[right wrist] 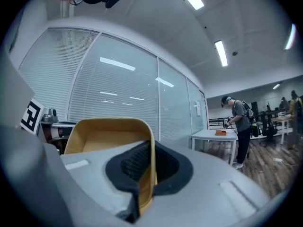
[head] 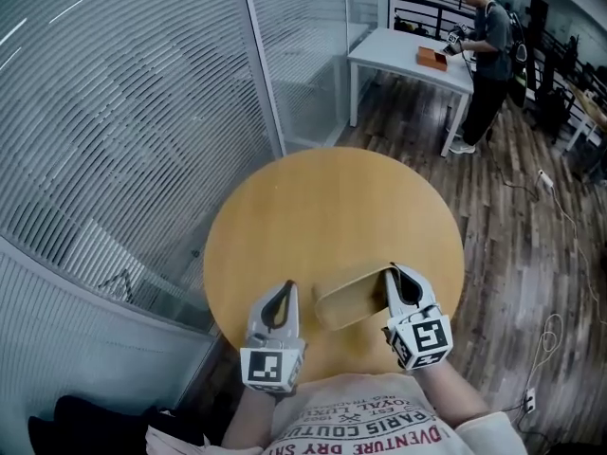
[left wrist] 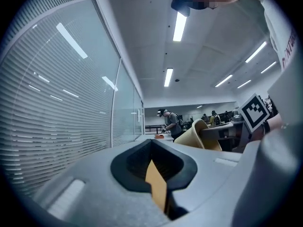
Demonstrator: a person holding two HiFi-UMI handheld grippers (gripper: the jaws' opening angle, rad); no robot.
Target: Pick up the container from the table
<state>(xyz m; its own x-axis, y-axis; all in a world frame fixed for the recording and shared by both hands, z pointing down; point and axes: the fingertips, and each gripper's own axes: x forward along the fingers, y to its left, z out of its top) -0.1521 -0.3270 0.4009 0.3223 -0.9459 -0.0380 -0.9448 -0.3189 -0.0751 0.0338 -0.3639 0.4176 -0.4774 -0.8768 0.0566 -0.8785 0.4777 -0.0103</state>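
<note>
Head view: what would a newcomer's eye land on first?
The round wooden table fills the middle, with a tan container at its near side, one wall pinched in the right tongs. The left tongs sit beside it, empty. Far behind, a person stands at a white table.

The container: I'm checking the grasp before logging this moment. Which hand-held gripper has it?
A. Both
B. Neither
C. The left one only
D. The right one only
D: the right hand-held gripper has its jaws closed on one wall of the container, while in the head view the left hand-held gripper sits apart from it over the table.
</note>
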